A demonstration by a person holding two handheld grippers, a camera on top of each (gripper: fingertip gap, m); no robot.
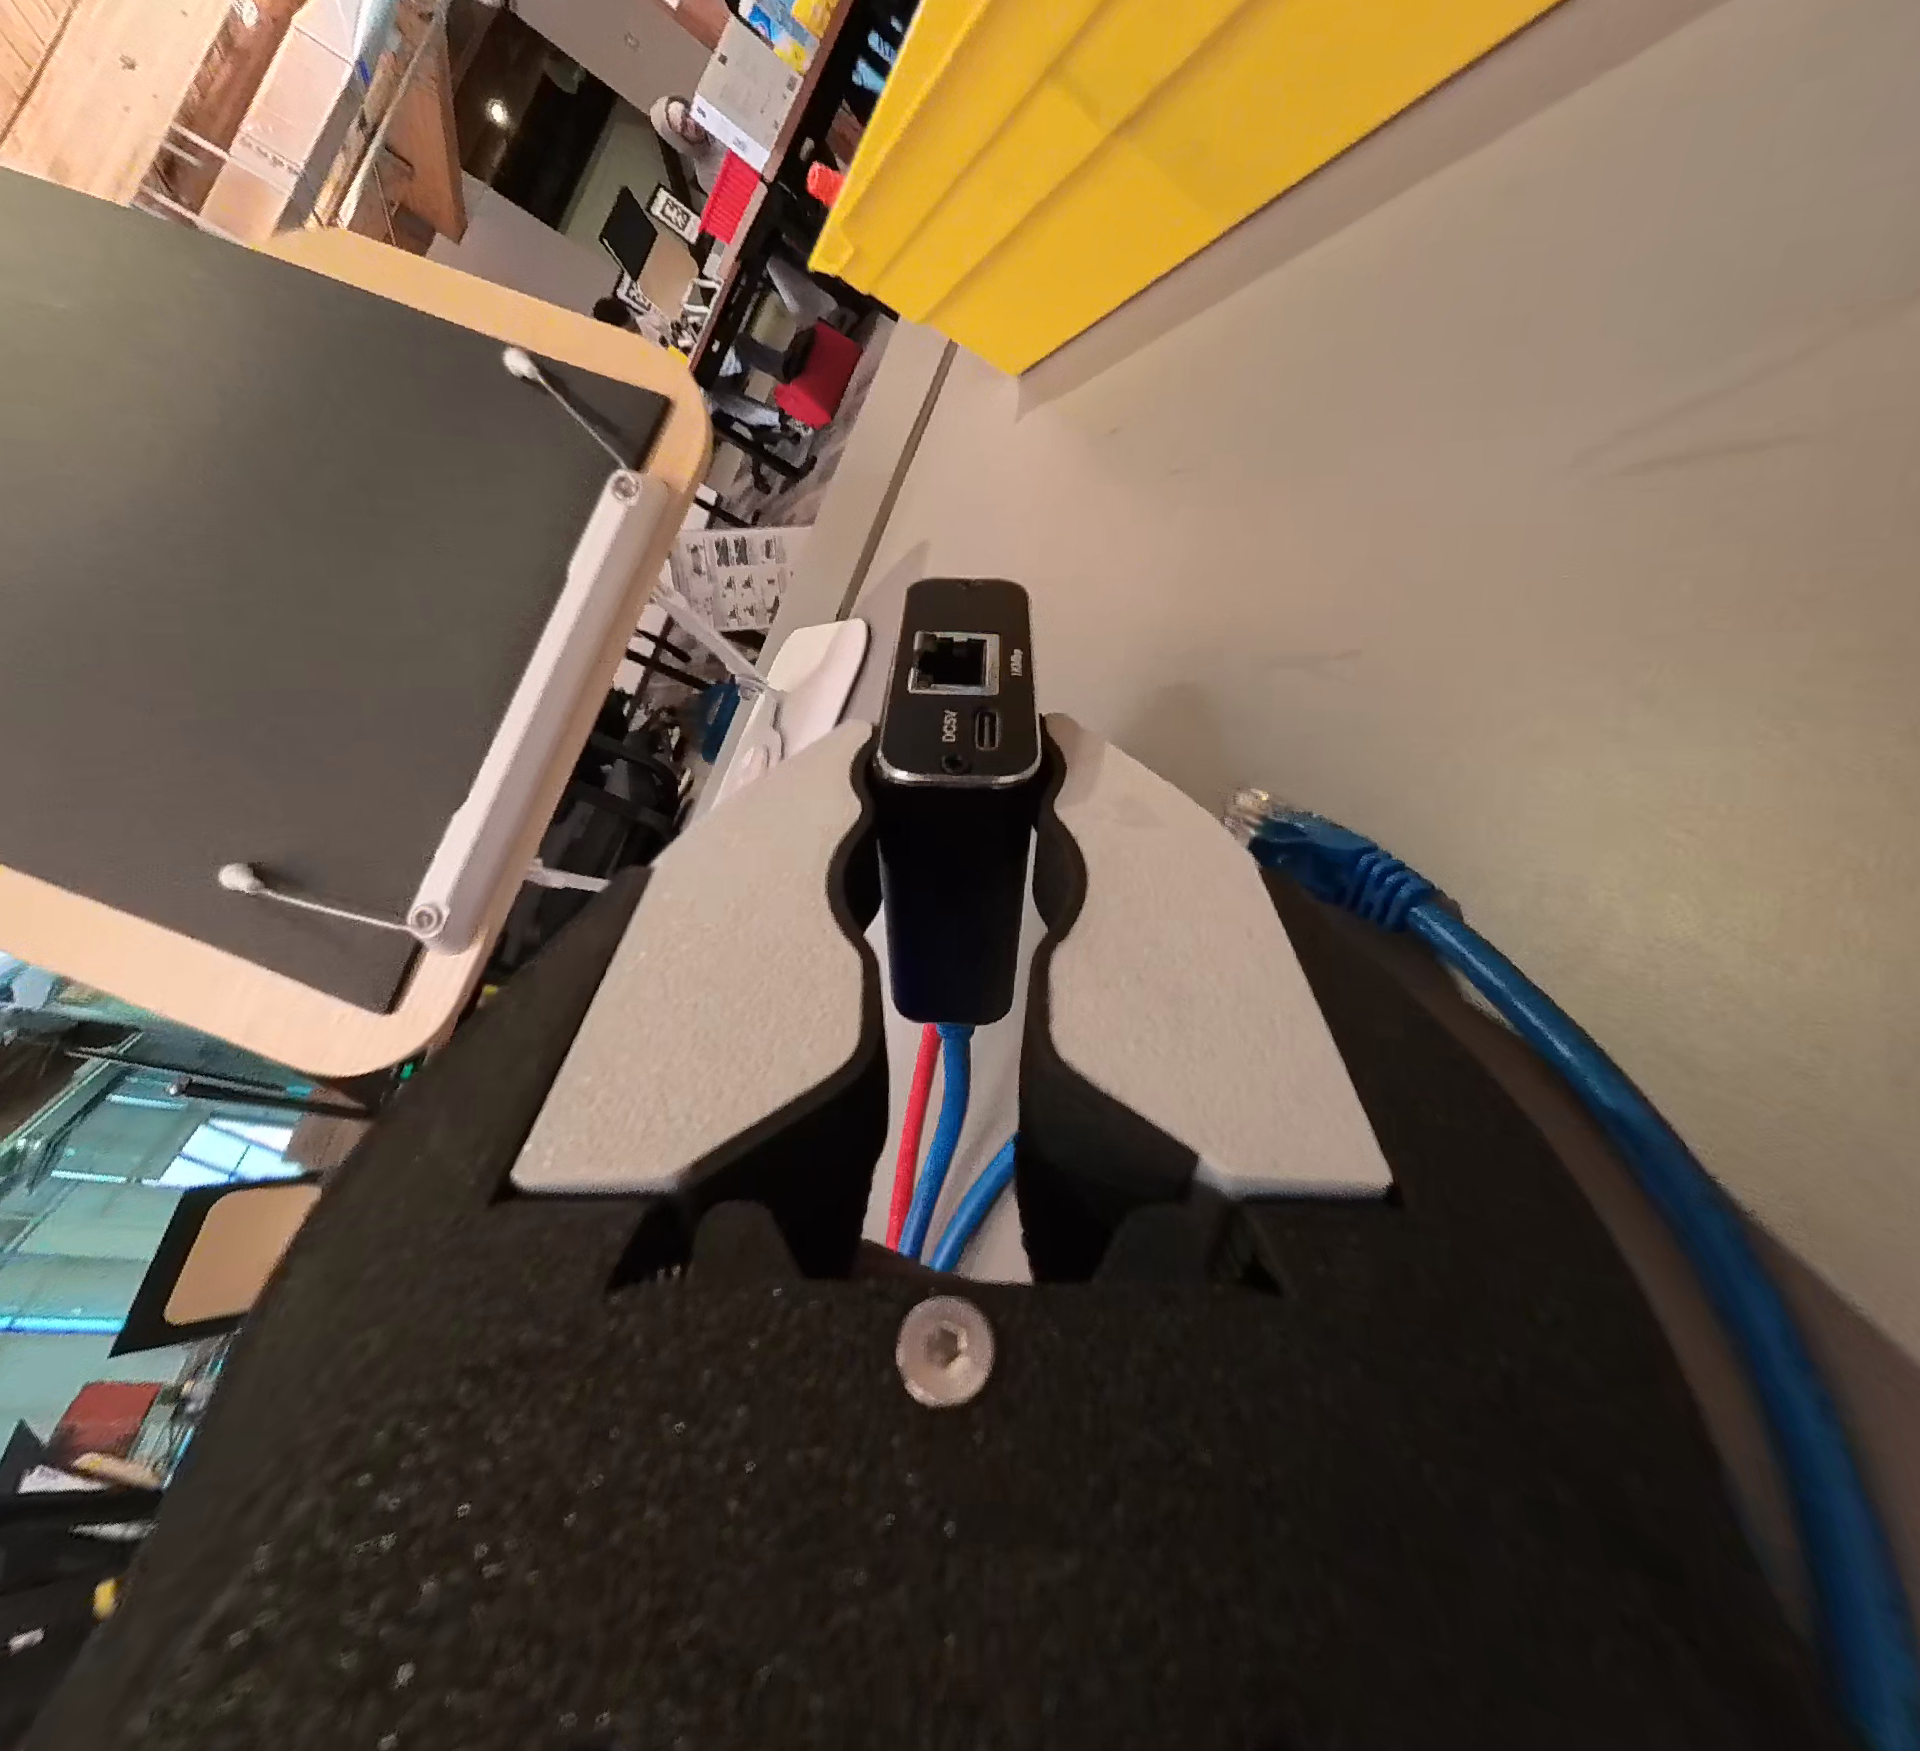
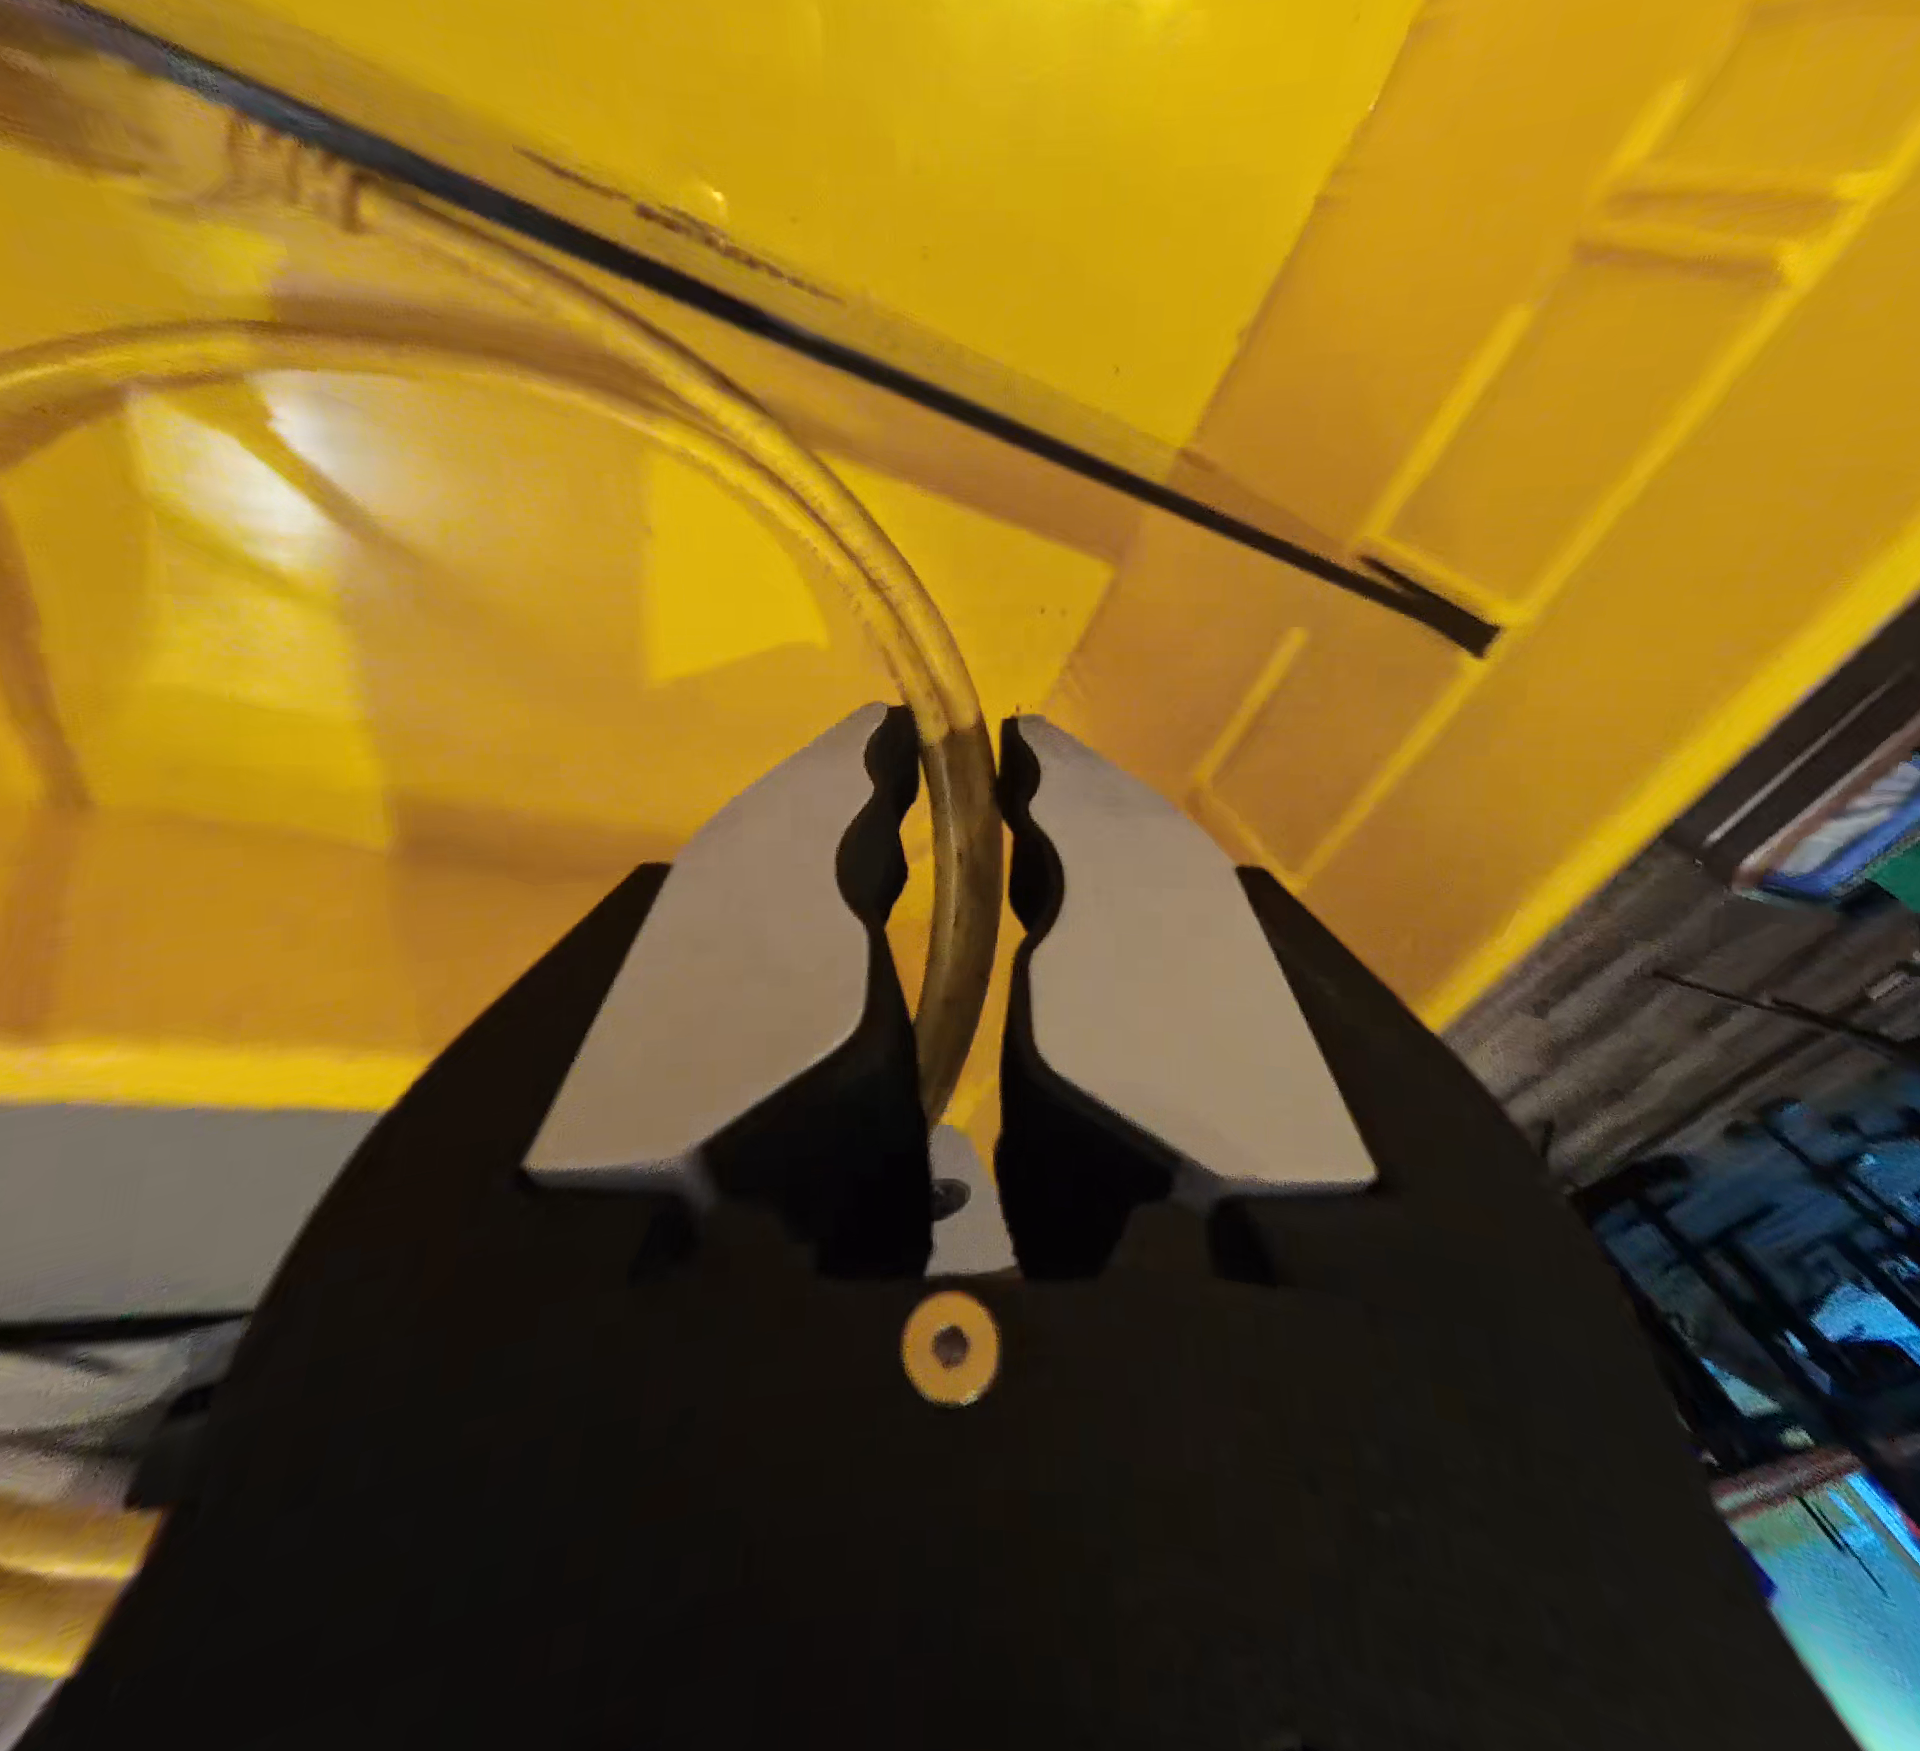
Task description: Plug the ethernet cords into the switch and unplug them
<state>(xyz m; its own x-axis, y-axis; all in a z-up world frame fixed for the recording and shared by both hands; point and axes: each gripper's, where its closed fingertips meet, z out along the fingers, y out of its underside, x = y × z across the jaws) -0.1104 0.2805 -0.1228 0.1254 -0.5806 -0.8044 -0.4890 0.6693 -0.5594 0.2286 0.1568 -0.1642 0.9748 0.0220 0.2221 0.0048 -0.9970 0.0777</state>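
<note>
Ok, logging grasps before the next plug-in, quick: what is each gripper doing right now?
Left gripper: closed on the black switch.
Right gripper: closed on a pale cord.

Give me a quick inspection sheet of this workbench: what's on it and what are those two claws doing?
Surface: pale table, mostly bare.
Job's things: black switch, its facing ethernet port empty; red and blue cords run from its near end.
Clutter: yellow bin on the table.
Grippers: left gripper shut on the switch; right gripper shut on a pale cord in front of the bin.
Cables: loose blue cord with its plug free, lying beside the left gripper.
Surroundings: black board with a wood edge, shelving beyond.
</note>
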